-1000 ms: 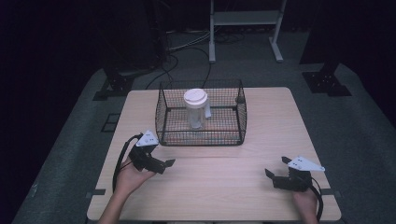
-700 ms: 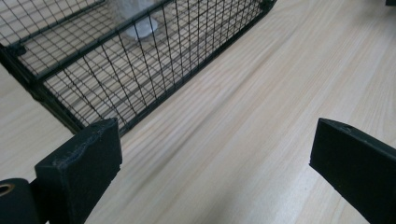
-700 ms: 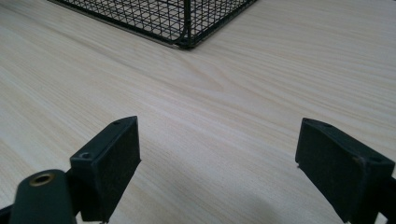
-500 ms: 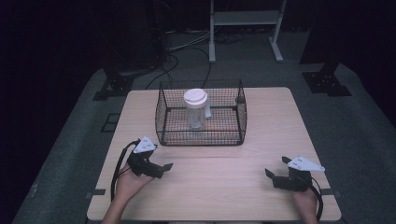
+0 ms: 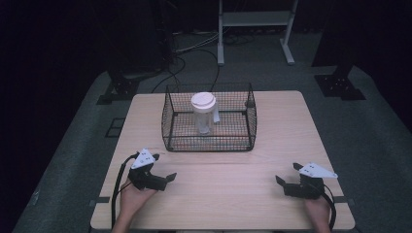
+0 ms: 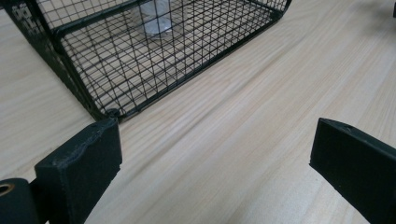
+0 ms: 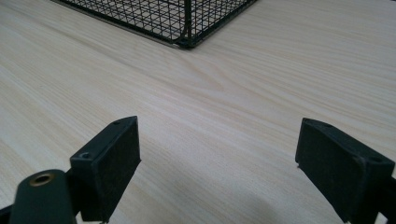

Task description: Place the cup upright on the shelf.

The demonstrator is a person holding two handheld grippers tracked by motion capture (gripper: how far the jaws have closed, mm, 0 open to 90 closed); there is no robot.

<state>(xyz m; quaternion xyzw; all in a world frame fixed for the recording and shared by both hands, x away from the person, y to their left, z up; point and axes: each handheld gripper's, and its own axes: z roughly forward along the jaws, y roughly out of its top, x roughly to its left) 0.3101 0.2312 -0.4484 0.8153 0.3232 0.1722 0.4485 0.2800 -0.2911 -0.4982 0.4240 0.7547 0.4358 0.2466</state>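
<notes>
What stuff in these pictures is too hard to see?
- Inside of the jar: high view, hidden by its white lid and the basket mesh.
- Jar top: left gripper view, cut off by the upper edge.
- Basket's far side: right gripper view, cut off at the top.
- Room behind the table: high view, too dark.

Black wire-mesh basket [image 5: 209, 119], rectangular, open-topped, upright on far half of table, roughly centred side to side; near corner also seen in left gripper view [image 6: 109, 112]; inside it a clear plastic jar [image 5: 203, 116] with white lid, standing upright near basket's middle; small white piece at jar's right side, nature unclear.
</notes>
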